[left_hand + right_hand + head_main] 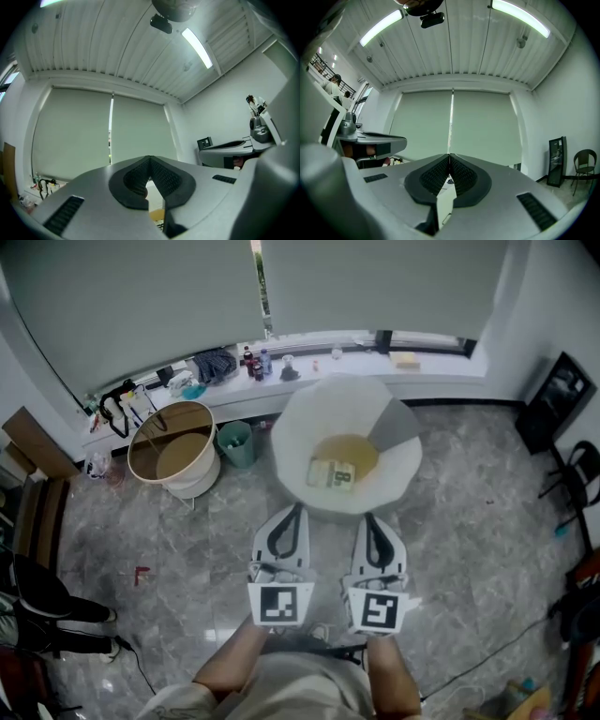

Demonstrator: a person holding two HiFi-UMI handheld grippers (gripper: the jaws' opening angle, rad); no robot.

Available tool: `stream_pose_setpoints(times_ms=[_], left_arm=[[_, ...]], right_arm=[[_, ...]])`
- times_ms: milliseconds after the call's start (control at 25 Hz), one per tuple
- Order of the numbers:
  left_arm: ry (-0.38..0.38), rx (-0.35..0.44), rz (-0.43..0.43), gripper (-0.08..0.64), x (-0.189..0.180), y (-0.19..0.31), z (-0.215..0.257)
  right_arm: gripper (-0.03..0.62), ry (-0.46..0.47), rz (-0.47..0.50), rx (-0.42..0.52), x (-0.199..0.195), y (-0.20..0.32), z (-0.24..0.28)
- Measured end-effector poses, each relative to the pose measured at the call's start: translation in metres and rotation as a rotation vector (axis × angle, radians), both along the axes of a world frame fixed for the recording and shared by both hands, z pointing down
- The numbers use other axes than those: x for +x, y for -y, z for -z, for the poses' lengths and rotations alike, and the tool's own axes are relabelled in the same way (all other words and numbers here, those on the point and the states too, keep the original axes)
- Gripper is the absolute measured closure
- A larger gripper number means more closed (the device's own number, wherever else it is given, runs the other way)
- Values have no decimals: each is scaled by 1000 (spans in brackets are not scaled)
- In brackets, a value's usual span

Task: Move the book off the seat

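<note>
In the head view, the book (333, 474) is seen lying flat on the yellow cushion (366, 448) of the white seat (300, 427), toward the cushion's near left part. The left gripper (299, 508) and the right gripper (367, 517) are held side by side at the seat's near rim, both pointed toward it and apart from the book. A round tub (173, 460) and a small green bucket (234, 443) stand on the marble floor (187, 587) to the seat's left. In the left gripper view, the jaws are shown pressed together at the tips with nothing gripped, and window blinds (79, 131) fill the background. In the right gripper view, the jaws are likewise pressed together and empty, aimed at the blinds.
</note>
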State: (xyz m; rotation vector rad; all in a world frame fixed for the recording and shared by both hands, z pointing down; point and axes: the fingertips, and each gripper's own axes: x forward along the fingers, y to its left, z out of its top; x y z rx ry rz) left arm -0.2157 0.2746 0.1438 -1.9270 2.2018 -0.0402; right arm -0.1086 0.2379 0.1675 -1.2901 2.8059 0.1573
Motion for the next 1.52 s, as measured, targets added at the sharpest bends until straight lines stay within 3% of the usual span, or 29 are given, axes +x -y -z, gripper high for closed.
stream_pose_setpoints(times_ms=[520, 760, 1080, 1280, 1440, 1520], left_arm=[[-37, -14, -18, 557, -36, 94, -21], [-19, -17, -75, 558, -73, 158, -19], [-64, -30, -124, 557, -142, 237, -19], [85, -39, -175, 557, -173, 265, -19], [-10, -46, -177, 558, -194, 289, -29], [12, -55, -190, 558, -196, 301, -33]], right_arm=[[586, -53, 6, -18, -40, 88, -23], [586, -59, -50, -40, -74, 146, -25], [586, -65, -109, -66, -139, 220, -27], [586, -59, -151, -62, -169, 246, -28], [586, -61, -162, -81, -188, 267, -35], [586, -60, -166, -86, -193, 276, -40]])
